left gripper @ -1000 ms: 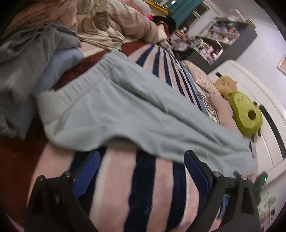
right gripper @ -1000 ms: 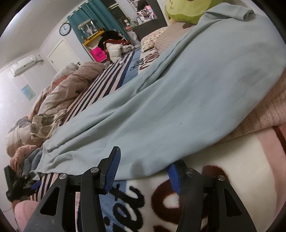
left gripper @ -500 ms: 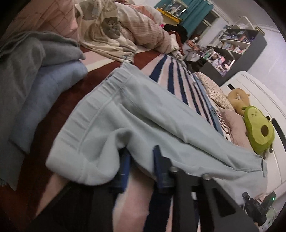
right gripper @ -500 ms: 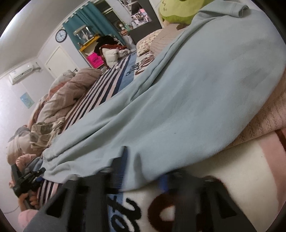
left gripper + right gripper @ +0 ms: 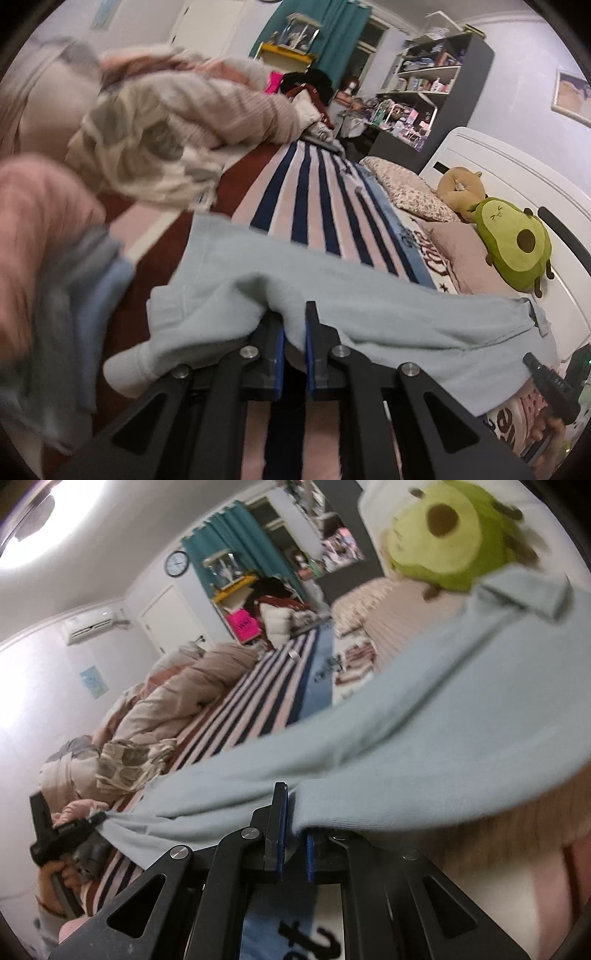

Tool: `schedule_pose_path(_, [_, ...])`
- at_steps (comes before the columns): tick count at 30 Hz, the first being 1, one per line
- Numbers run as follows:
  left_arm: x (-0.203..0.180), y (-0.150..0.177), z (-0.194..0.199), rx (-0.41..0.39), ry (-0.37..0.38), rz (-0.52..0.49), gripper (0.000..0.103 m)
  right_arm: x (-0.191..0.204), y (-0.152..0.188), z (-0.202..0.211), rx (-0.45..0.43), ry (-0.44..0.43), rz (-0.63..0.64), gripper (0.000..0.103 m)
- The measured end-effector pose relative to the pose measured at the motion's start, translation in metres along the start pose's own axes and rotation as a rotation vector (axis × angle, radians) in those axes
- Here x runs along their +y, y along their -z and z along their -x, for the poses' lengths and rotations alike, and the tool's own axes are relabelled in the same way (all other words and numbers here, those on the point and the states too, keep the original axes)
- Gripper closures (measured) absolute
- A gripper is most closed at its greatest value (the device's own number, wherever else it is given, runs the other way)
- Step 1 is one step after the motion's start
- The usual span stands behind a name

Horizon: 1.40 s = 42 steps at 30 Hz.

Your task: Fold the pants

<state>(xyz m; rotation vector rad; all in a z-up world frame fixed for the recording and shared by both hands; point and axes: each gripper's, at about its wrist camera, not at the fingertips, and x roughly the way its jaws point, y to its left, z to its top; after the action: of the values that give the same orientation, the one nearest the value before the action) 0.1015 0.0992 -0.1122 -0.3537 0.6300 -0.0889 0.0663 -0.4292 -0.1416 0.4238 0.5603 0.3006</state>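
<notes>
Striped blanket, one pants — two grippers' jaws clamped.

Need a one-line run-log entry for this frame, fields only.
step: lift near edge of pants off striped blanket | left gripper: closing on fabric | right gripper: shut on fabric | fold: not yet made

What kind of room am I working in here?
Most likely a lived-in bedroom. The light blue pants lie on a bed with a striped blanket, an avocado plush toy sits against the white headboard, and cluttered shelves stand beside a teal curtain.
</notes>
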Motion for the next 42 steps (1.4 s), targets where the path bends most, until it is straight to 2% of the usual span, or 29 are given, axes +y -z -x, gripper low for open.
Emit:
schedule_pose_path(9, [-0.017,-0.040,-0.016,-0.068,-0.052,-0.040,0.096,0.004,-0.046,-0.011,-0.058,-0.027,0.087,0.100])
schedule_pose_path(19, [-0.024,-0.055,-0.055,-0.072,-0.089,-0.052,0.096,-0.006,-0.064,-0.043,-0.051,-0.037,0.113,0.100])
schedule_pose_path(29, [-0.024,-0.074,-0.105,-0.063,-0.106,-0.098,0.096,-0.017,-0.087,-0.089,-0.017,0.030,0.160,0.100])
schedule_pose_path(34, [-0.018,-0.081,-0.135,-0.019,-0.124,-0.093,0.096,-0.014,-0.098,-0.120,0.021,0.070,0.192,0.100])
schedule_pose_path(42, [-0.007,-0.081,-0.172,0.046,-0.148,-0.093,0.094,-0.013,-0.103,-0.157,0.100,0.183,0.250,0.099])
